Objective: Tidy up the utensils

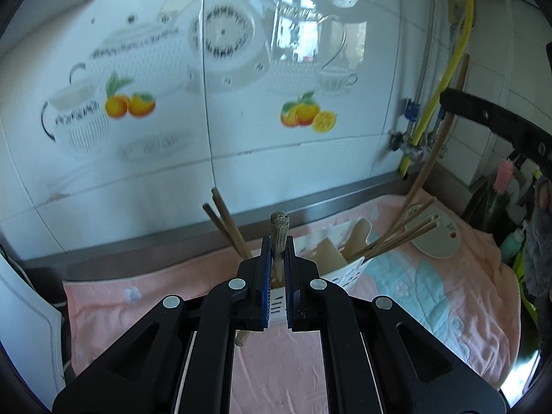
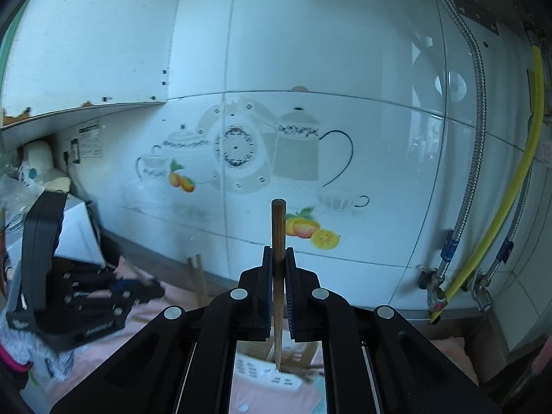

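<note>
While both grippers hung above the pink towel (image 1: 114, 296) on the desk, each had its jaws clamped on one wooden stick. The left gripper (image 1: 278, 269) held a thick wooden handle (image 1: 278, 238) near its top end, long axis roughly upright, butt end up and the lower end showing below the jaws over the towel. The right gripper (image 2: 278, 269) held a slim chopstick (image 2: 278, 227), also near vertical, blunt end up and the thin tip pointing down toward the white slotted utensil holder (image 2: 272, 376) beneath it. That holder (image 1: 345, 272) lay tilted on the towel with several chopsticks (image 1: 400, 238) fanned out to the right, and a small white plate (image 1: 438, 241) just beyond.

Judgement: step in hand is dropping each stick into the holder. Keep each stick vertical, centre the tip over the opening, lower before releasing; the tilted holder could tip or spill.
</note>
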Tool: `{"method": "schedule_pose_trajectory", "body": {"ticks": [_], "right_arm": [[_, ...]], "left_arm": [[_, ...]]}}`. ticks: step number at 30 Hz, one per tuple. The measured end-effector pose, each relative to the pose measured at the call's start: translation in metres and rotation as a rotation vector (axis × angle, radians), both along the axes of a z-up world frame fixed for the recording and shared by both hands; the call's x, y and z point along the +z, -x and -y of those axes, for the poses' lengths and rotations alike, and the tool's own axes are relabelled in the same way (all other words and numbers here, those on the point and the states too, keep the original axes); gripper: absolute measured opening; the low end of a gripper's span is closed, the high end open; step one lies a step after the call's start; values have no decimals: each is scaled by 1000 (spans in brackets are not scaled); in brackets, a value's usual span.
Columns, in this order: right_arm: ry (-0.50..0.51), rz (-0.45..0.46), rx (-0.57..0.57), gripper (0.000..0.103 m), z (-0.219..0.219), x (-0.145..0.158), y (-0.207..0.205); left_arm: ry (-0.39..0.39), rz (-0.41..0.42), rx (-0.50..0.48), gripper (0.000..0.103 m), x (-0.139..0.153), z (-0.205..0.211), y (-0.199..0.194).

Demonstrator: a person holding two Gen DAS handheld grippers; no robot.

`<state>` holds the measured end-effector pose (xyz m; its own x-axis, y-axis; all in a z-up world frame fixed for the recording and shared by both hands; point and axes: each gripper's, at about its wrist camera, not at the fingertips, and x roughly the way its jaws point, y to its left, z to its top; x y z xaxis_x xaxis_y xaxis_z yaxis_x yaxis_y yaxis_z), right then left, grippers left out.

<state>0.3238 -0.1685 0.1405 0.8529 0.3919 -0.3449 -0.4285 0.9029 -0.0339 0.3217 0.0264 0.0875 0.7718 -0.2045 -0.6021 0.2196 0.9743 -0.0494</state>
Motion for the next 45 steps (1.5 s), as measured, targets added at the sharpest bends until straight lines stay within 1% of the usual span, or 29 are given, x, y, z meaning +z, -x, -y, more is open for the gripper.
{"method": "schedule_pose_trajectory", "body": {"ticks": [3,9,15,22,24,26,27,28,29,30,31,32,33,35,37,38,39,41,43,45], "right_arm": [[9,16,-27,7,-2,-8,-12],[-11,6,-51,7,-3,-32,-30],[-13,-47,-61,7,-3,-54,-43],[-5,-72,-57,7,-3,-65,-44],[-5,-76,-55,8,-2,-65,-44],[0,-81,-55,11,-2,-66,-43],[1,-79,-58,16,-1,-66,-43],[1,-76,-59,23,-1,-65,-41],[2,-73,-60,27,0,-64,-40],[3,-70,-62,32,0,-64,-39],[4,-67,-62,35,1,-63,-37],[5,-66,-61,38,1,-62,-36],[6,-61,-65,44,2,-61,-33],[6,-54,-67,51,3,-60,-29],[8,-50,-72,56,5,-58,-24],[9,-45,-74,62,6,-57,-21],[12,-41,-77,65,6,-56,-18],[13,-37,-81,68,8,-53,-14],[7,-32,-88,75,11,-51,-7],[8,-24,-94,78,14,-48,0]], "left_arm": [[1,-14,0,6,-6,-1,-3],[11,-28,0,6,-13,-2,-8],[14,-40,-8,6,-18,-1,-9],[17,-53,8,6,-21,-1,-11],[25,-54,7,8,-20,-1,-11],[25,-53,9,8,-20,-1,-10],[25,-51,11,8,-19,-2,-10],[28,-50,11,8,-19,-2,-9],[32,-48,6,9,-18,-2,-8],[31,-45,8,11,-18,-2,-6],[30,-43,11,14,-17,-2,-5],[32,-38,11,19,-16,-3,-3],[32,-34,13,21,-15,-3,-2],[35,-28,14,22,-14,-3,2],[37,-17,18,30,-11,-4,7],[35,-11,23,36,-10,-4,10],[35,-6,23,41,-9,-5,13],[30,4,28,45,-7,-5,19],[29,9,30,48,-5,-5,24],[27,23,36,56,-2,-6,31]]}}
